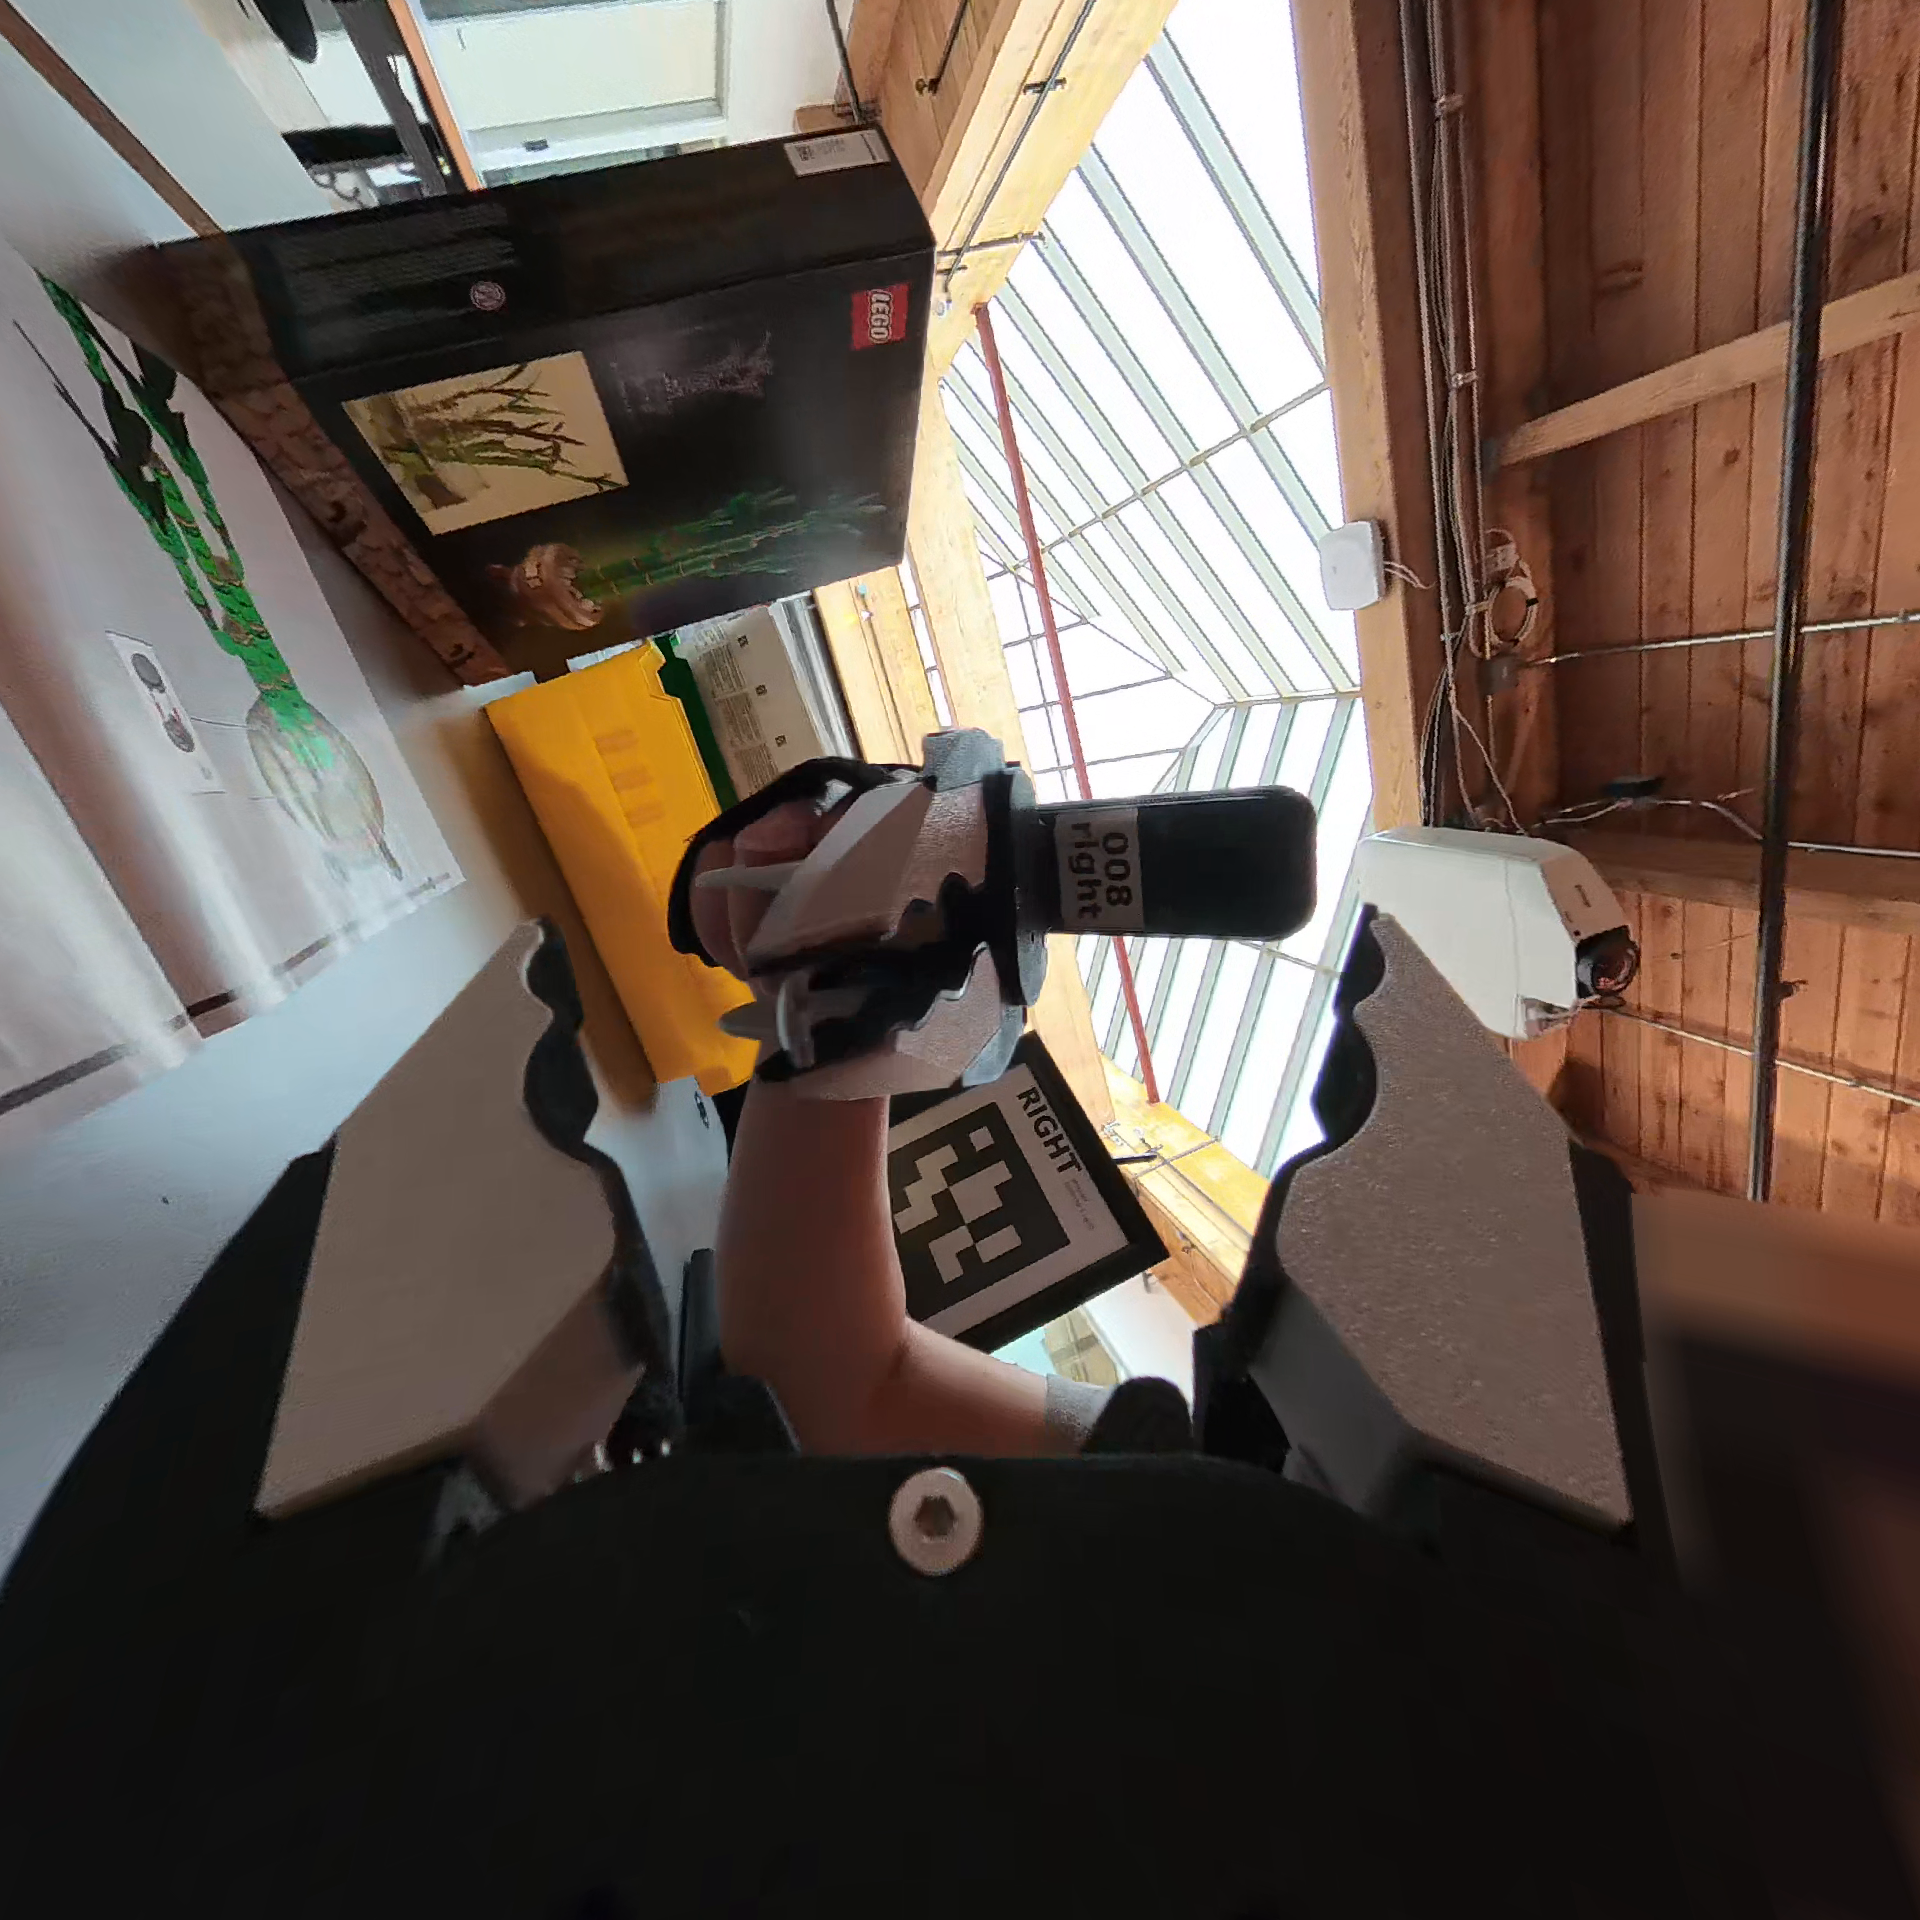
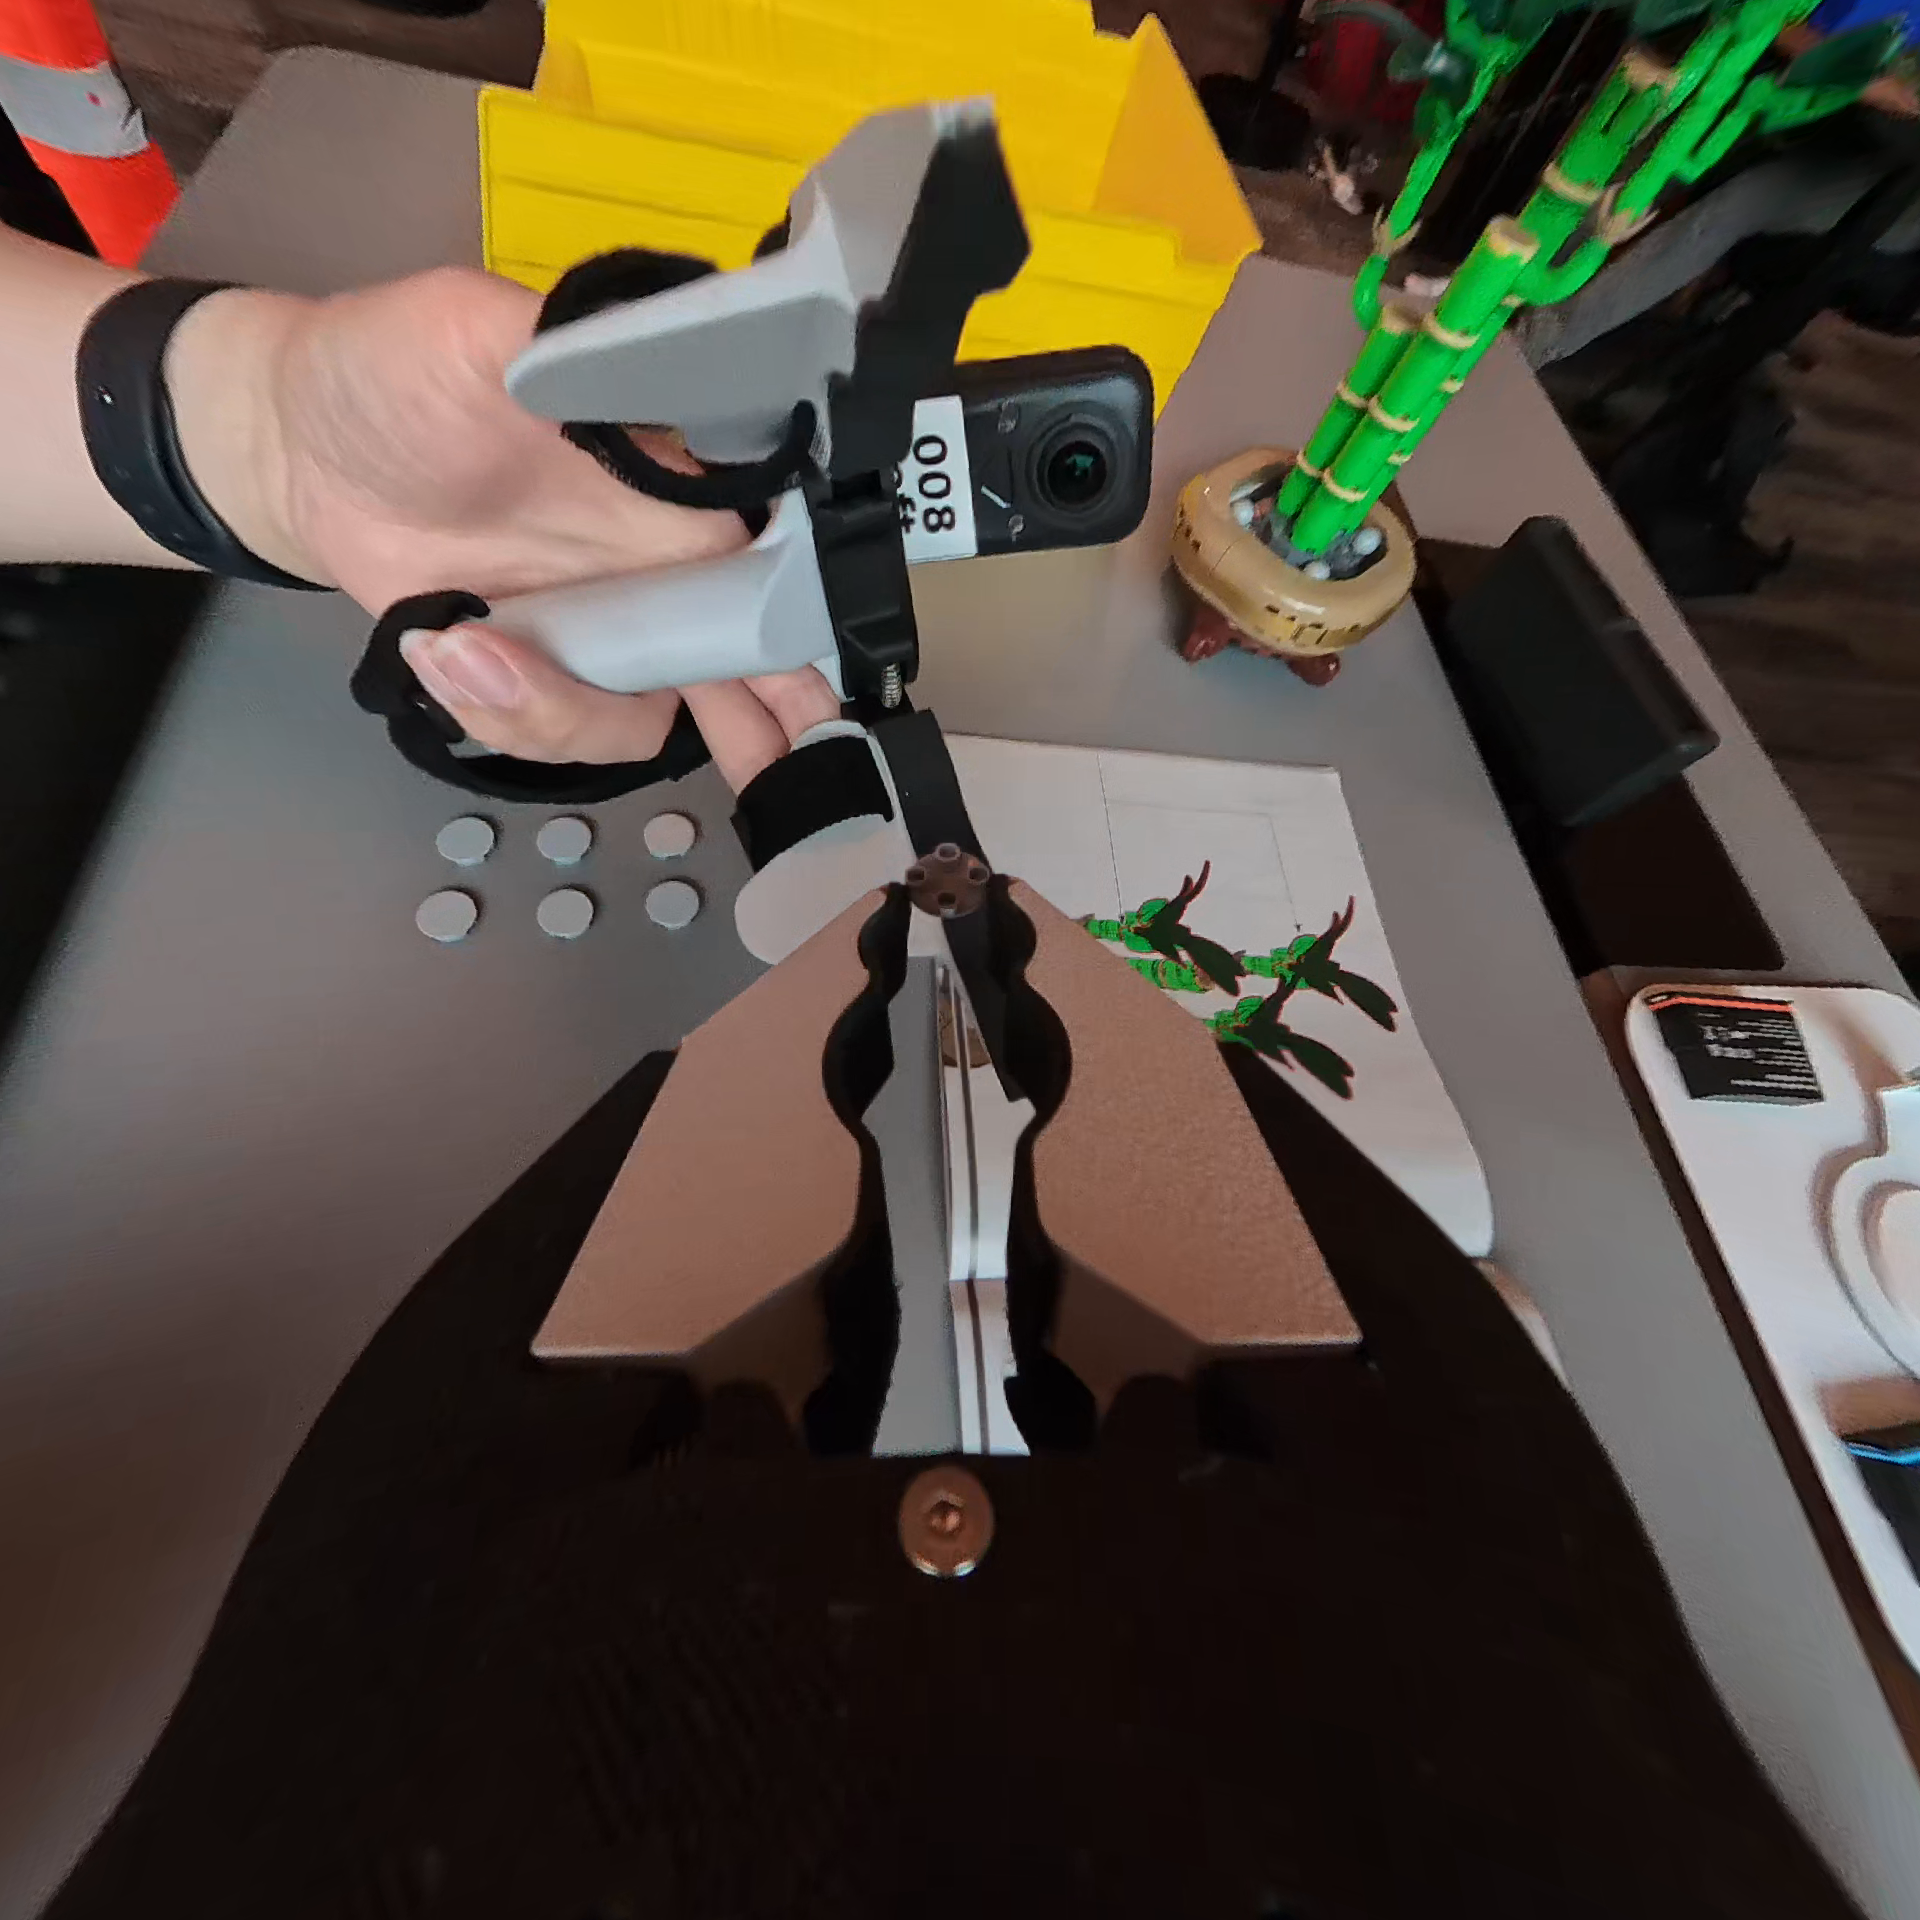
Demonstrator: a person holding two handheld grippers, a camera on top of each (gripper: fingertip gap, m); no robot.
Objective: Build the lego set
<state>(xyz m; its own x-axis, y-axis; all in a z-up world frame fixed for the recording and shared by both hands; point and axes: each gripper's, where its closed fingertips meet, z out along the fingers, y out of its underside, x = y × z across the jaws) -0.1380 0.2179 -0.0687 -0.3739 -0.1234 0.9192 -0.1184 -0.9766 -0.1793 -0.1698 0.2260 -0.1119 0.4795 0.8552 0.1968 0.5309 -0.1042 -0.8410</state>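
1. Right gripper [image 2: 943, 896]: its fingers are drawn nearly together at the tips, pinching a small dark-brown round Lego piece [image 2: 943, 883] with short studs around its rim; the piece sits at the very tip, apparently so its faces stay reachable
2. Left gripper [image 1: 956, 997]: its jaws stand wide apart with nothing between them; its own view is rolled sideways toward the timber ceiling. In the right wrist view one of its black fingers reaches down to the brown piece, touching or just beside it; which, I cannot tell
3. Judgement: the piece looks to be held up between the two tools for a handover or a re-grip before fitting
4. Finger surfaces: flat grey outer plates with a fine grainy texture; black inner pads with a wavy, scalloped profile, likely meant to seat small rounded parts
5. Bamboo model [image 2: 1382, 416]: glossy green segmented stalks with tan rings, upright in a tan round pot [image 2: 1288, 582] on dark-brown feet, standing on the grey table [image 2: 260, 1039] well apart from the grippers
6. Instruction booklet [image 2: 1195, 831]: lies open and flat under the grippers, evidently for reference; printed green sprigs show
7. Six grey round tiles [image 2: 561, 873]: laid in two neat rows on the table, apparently sorted for later steps
8. Yellow plastic bin [image 2: 1039, 156] at the far table edge; the black Lego box [image 1: 623, 416] stands beside it
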